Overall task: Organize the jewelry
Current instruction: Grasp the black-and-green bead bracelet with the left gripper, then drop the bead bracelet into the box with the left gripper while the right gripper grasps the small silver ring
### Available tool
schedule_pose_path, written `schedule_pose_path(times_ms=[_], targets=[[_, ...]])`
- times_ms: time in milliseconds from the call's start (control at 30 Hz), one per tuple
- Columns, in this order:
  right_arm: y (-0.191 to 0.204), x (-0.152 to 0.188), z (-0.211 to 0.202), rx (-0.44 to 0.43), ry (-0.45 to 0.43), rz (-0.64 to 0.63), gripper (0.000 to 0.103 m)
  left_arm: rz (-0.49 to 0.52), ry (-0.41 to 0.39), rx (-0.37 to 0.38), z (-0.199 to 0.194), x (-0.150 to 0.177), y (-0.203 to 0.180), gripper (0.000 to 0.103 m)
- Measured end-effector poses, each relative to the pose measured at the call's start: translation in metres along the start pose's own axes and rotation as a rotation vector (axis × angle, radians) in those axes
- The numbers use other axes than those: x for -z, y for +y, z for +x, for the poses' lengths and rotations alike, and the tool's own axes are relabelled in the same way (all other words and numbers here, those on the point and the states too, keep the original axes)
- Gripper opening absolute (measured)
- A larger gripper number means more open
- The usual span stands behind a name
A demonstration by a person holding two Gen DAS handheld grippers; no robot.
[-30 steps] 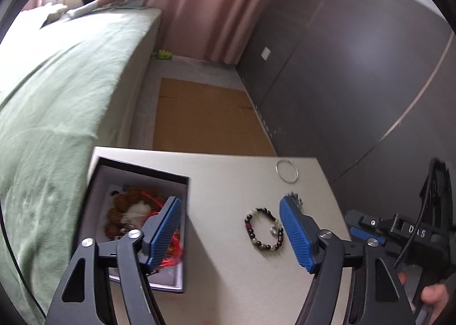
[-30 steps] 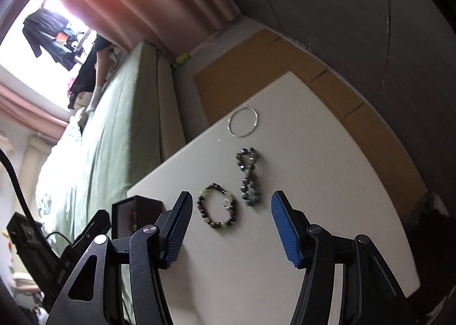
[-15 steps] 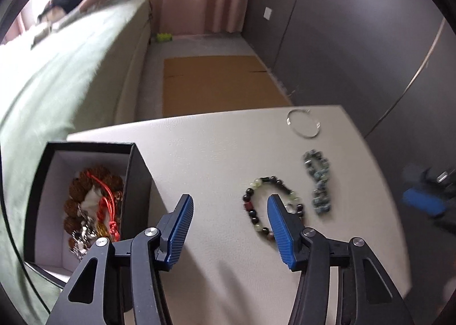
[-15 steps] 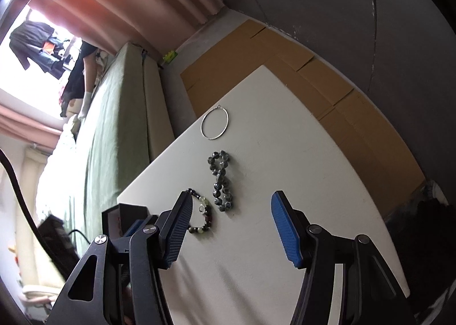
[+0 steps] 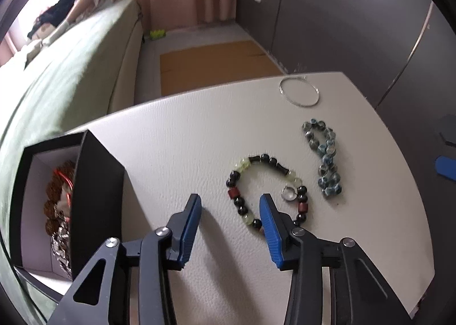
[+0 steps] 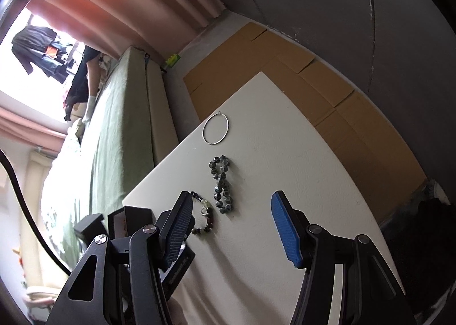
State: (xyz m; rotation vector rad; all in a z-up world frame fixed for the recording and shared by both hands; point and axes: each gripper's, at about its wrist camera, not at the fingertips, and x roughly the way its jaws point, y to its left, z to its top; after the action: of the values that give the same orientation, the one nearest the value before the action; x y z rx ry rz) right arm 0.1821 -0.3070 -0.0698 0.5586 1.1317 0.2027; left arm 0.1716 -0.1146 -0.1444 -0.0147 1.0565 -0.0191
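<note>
Left gripper [image 5: 230, 202] sits low over the white table [image 5: 171, 136], jaws spread apart and holding nothing. Its right finger pad [image 5: 269, 228] overlaps the near edge of the mixed bead bracelet [image 5: 266, 182], a loop of black, pale green and dark red beads lying flat on the tabletop; whether the pad touches the beads cannot be told. The left pad stands over bare tabletop, clear of the loop. A small silver ring [image 5: 288, 193] lies inside that loop, close to its right side.

Just to the right of this bracelet lies a blue-grey bead bracelet [image 5: 323, 158], twisted into a figure-eight shape. Beyond it, near the far edge of the table, a thin silver hoop [image 5: 299, 91] lies flat and apart from the other pieces.

At the left end of the table stands an open black box [image 5: 97, 188] with a white lining. Inside it are brown beads with red cord [image 5: 61, 179] and some crumpled silvery material lower down.

Right gripper [image 6: 232, 211] is also wide open and empty, held over the table nearer the viewer than the jewelry. From its camera the mixed bead bracelet [image 6: 208, 218] is partly hidden behind its left finger, the blue-grey bead bracelet [image 6: 222, 182] lies between the fingers further out, and the silver hoop [image 6: 215, 129] lies beyond that.

A bed with a green cover [image 5: 62, 79] runs along the left side of the table, and flattened cardboard [image 5: 211, 64] lies on the floor past the far edge.
</note>
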Motion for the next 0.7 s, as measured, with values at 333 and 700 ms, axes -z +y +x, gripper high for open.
schedule_pose_path(times_ms=[333, 700], targets=[[0.003, 0.001, 0.004, 0.012, 0.01, -0.019, 0.058, -0.053, 0.004, 0.091, -0.008, 0.003, 0.017, 0.008], [0.004, 0.001, 0.014, 0.003, 0.034, -0.029, 0.058, -0.144, -0.091, 0.271, -0.057, -0.006, 0.037, 0.008]])
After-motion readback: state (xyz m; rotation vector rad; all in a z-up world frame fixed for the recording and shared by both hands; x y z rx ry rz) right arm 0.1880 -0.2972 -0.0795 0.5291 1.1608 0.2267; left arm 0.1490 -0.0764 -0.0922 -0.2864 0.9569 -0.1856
